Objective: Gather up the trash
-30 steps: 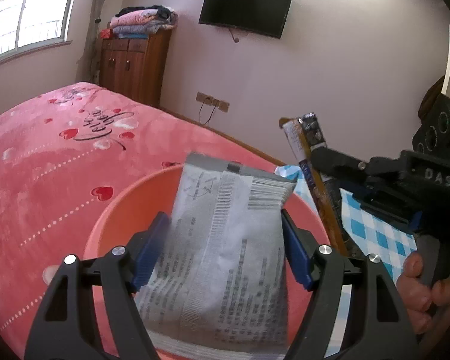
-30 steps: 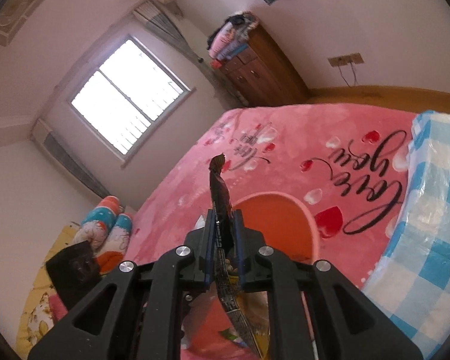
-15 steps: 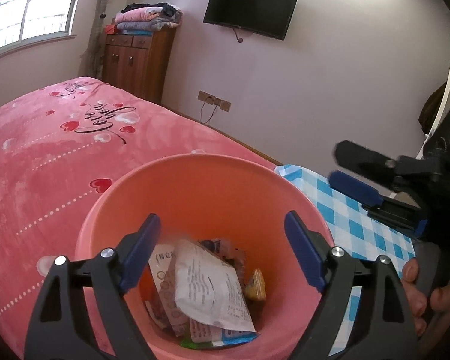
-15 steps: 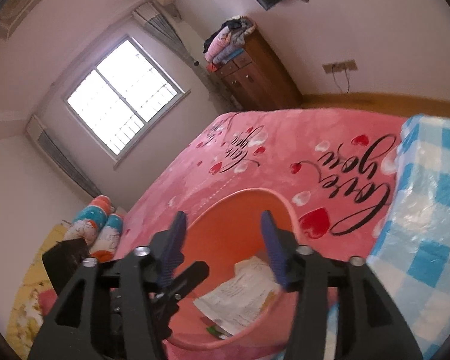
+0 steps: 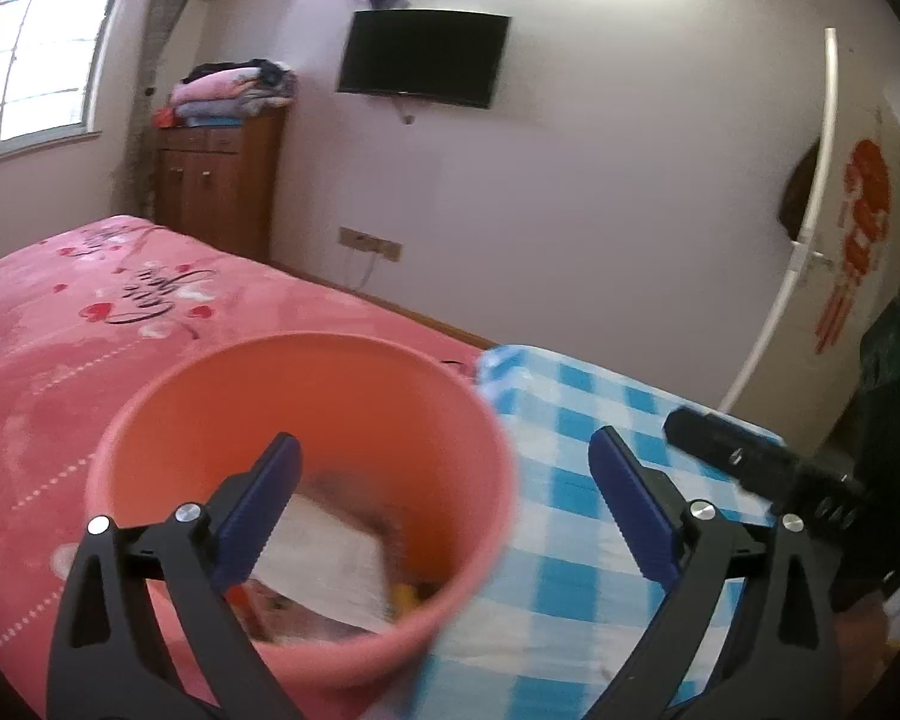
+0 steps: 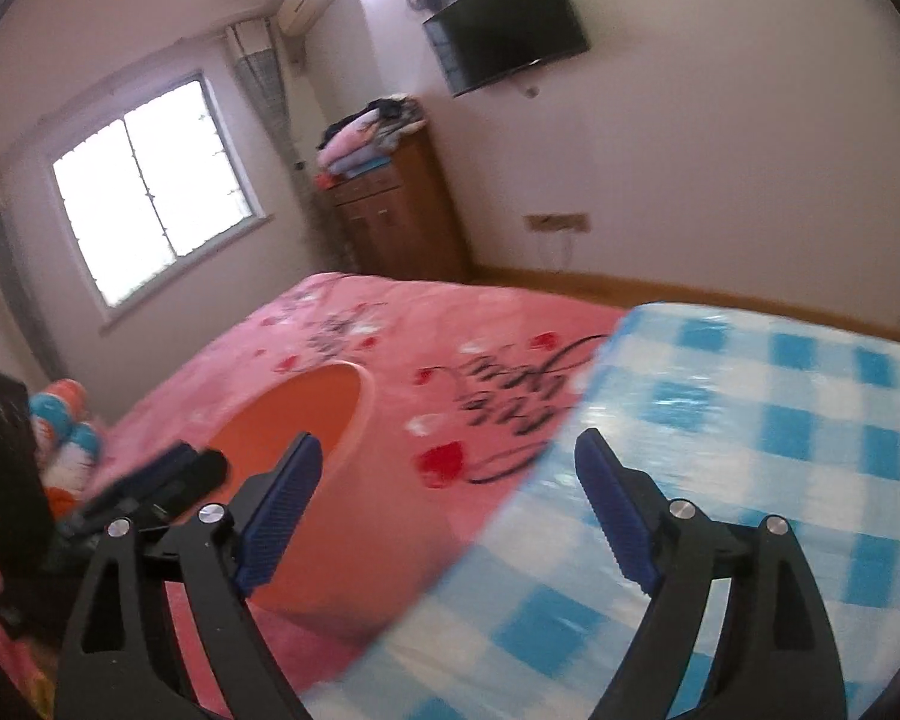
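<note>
A pink plastic bin (image 5: 306, 396) stands on the bed where the pink blanket meets a blue checked cloth. Inside it lie a pale printed packet (image 5: 330, 564) and other blurred wrappers. My left gripper (image 5: 444, 480) hovers over the bin's right side, its jaws opening wide, with nothing between them. In the right wrist view the bin (image 6: 330, 474) is at lower left. My right gripper (image 6: 444, 480) is beside it, over the blanket's edge, jaws still opening and empty. The right gripper (image 5: 732, 450) also shows at the right of the left wrist view.
A pink blanket (image 5: 60, 324) with hearts covers the bed. The blue checked cloth (image 6: 750, 450) spreads to the right. A wooden cabinet (image 5: 216, 186) with folded clothes and a wall television (image 5: 423, 57) stand beyond. Cushions (image 6: 66, 426) lie at the far left.
Both grippers let go of their trash: the pale packet and the dark stick wrapper dropped into the bin. Both jaws opened wide, and both views swung to the right, toward the checked cloth.
</note>
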Action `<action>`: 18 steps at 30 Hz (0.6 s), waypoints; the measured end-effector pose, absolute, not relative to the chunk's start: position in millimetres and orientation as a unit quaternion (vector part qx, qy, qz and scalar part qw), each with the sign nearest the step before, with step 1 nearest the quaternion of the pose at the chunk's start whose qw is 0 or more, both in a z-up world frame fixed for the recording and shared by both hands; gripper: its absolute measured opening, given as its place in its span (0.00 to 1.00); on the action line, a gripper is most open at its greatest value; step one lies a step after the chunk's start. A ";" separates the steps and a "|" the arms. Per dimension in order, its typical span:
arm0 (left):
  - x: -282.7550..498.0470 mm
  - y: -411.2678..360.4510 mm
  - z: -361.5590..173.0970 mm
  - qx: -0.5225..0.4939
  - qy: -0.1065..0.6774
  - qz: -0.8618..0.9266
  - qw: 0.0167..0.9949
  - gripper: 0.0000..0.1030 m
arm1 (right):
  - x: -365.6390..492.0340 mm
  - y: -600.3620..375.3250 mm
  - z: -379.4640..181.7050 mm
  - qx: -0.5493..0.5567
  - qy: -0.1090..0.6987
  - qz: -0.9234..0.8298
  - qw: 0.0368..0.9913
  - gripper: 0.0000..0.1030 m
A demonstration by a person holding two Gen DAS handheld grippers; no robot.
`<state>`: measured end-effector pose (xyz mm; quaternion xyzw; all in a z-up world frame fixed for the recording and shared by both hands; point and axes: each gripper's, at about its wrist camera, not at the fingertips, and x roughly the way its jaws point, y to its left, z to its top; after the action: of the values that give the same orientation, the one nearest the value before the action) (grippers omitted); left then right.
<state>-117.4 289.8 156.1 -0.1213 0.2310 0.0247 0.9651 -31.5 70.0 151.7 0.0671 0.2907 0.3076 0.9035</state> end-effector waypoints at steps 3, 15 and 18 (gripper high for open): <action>-118.2 266.5 158.4 -0.106 0.231 0.005 0.967 0.96 | -42.6 42.9 142.5 0.063 0.286 0.278 0.915 0.86; -113.8 178.1 139.6 -0.098 0.259 -0.067 0.959 0.96 | -69.3 -64.4 106.0 0.067 0.278 0.167 0.944 0.87; -110.9 159.3 131.3 -0.091 0.266 -0.073 0.957 0.96 | -74.4 -88.2 99.6 0.065 0.272 0.142 0.949 0.87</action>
<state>-110.9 159.3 131.3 -0.0910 0.2663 -0.0734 0.9568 -74.4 -88.2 99.6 0.0655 0.2721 0.1421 0.9495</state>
